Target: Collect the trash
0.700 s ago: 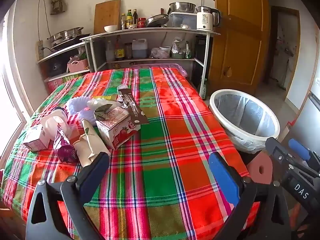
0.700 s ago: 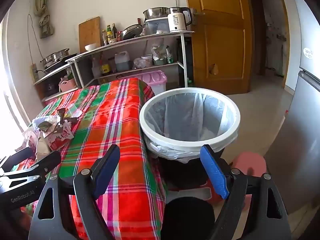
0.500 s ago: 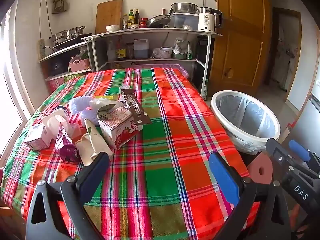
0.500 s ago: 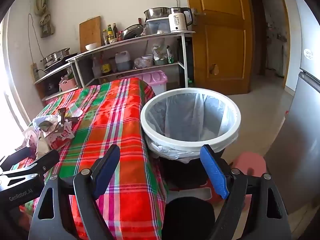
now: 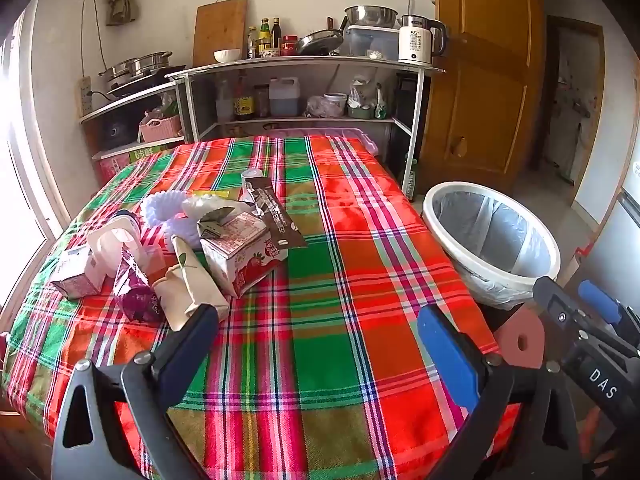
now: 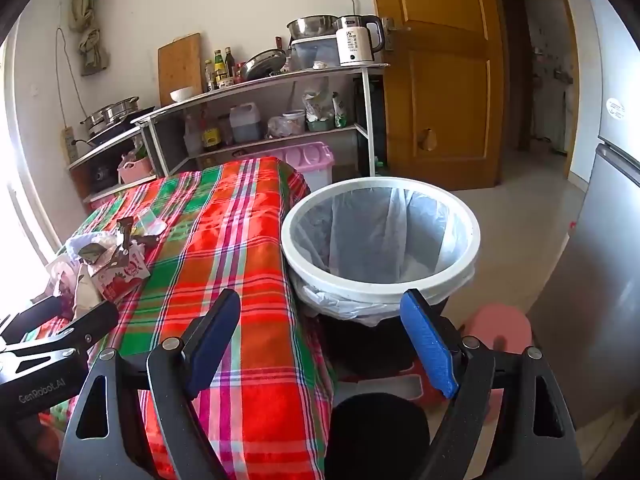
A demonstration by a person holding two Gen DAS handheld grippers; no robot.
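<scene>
Trash sits in 1 heap on the left part of the bench, none of it picked up yet, so this reads as the start of the job: both tools are released and hold nothing. The left tool hangs over the near edge of the plaid cloth, jaws spread wide, its left pad just short of the heap. The right tool is equally spread and faces the bin, which stands off the bench's right side, well apart from the heap.

The next move, as I judge it, calls for the left tool to reach forward and left to the closest piece, the tan paper bag, and to close on a fold, since it lies flat and limp. Carrying anything to the bin means crossing the whole bare stretch of cloth.

Behind the bag lies a crinkled purple wrapper, thin and glossy. Next comes a strawberry carton, boxy card with its top torn open, stiff enough for a firm pinch. A small pale carton lies at the far left, beside a white plastic cup. Farther back are a long brown sachet, flat and slippery-looking, and a fluted white paper liner. The bin is round, with a white rim and a clear, soft liner bag, and looks empty.
</scene>
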